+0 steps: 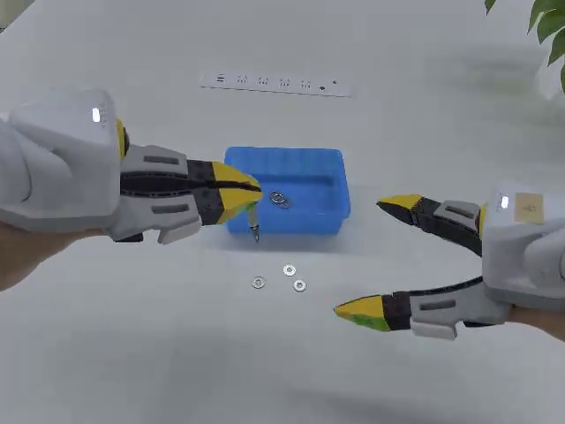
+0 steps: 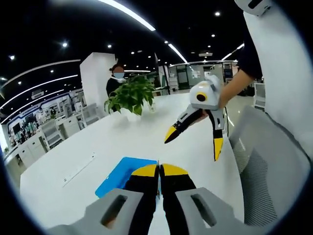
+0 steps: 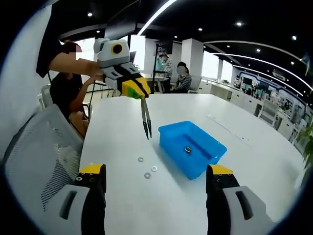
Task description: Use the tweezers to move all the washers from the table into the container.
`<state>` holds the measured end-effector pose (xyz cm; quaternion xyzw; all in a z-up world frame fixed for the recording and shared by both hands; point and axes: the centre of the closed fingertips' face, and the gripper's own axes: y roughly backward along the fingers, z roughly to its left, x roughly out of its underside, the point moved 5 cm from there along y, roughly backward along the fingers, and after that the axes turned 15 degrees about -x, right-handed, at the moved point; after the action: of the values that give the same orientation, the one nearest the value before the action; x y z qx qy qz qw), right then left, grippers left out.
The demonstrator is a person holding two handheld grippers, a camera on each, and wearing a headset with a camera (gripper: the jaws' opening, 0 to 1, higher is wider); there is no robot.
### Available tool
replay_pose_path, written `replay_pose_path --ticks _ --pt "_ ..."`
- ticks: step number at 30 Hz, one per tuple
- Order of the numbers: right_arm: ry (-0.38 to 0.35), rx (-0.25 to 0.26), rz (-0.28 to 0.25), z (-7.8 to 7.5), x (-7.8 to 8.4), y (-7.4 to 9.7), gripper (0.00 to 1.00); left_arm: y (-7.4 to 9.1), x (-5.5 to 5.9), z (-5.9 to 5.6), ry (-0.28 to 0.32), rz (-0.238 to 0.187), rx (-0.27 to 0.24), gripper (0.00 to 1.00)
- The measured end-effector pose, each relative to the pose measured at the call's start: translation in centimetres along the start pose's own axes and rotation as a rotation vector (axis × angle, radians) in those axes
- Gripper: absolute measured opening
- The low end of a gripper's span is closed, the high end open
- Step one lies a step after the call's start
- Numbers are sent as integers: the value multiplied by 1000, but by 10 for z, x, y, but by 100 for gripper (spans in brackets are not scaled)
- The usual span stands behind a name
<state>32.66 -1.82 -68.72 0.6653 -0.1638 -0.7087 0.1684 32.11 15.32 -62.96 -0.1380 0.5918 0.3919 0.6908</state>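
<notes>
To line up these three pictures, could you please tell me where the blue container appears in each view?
Head view: the blue container sits at the centre, just beyond the loose washers.
Left gripper view: low and left of centre.
Right gripper view: just right of centre.
Shared landmark: the white strip lying on the table beyond the container, also seen at and.

Soft, even light from above fills the head view, so bright that the white table (image 1: 424, 132) nearly washes out toward its far edge. The blue plastic container (image 1: 282, 217) throws a faint shadow along its near side. The thin metal tweezers (image 1: 254, 226) look soft and smeared. In both gripper views, long ceiling light strips (image 2: 132, 17) glow out of surrounding darkness, and straight lines bow toward the edges.
</notes>
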Motion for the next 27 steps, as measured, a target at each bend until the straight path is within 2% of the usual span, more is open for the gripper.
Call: replay_pose_path --ticks 4,10,15,22,27 --pt "-55 0 13 9 17 4 91 -1 5 -10 8 2 17 5" --pt "-99 2 13 17 26 8 100 -3 17 -20 18 12 41 5" --pt "-96 -10 32 22 30 9 100 -2 27 -22 27 18 39 5" --pt "-114 3 18 19 31 6 99 -6 37 -23 69 23 44 5" --pt "-121 -3 19 18 31 4 98 -11 39 -24 72 24 53 5"
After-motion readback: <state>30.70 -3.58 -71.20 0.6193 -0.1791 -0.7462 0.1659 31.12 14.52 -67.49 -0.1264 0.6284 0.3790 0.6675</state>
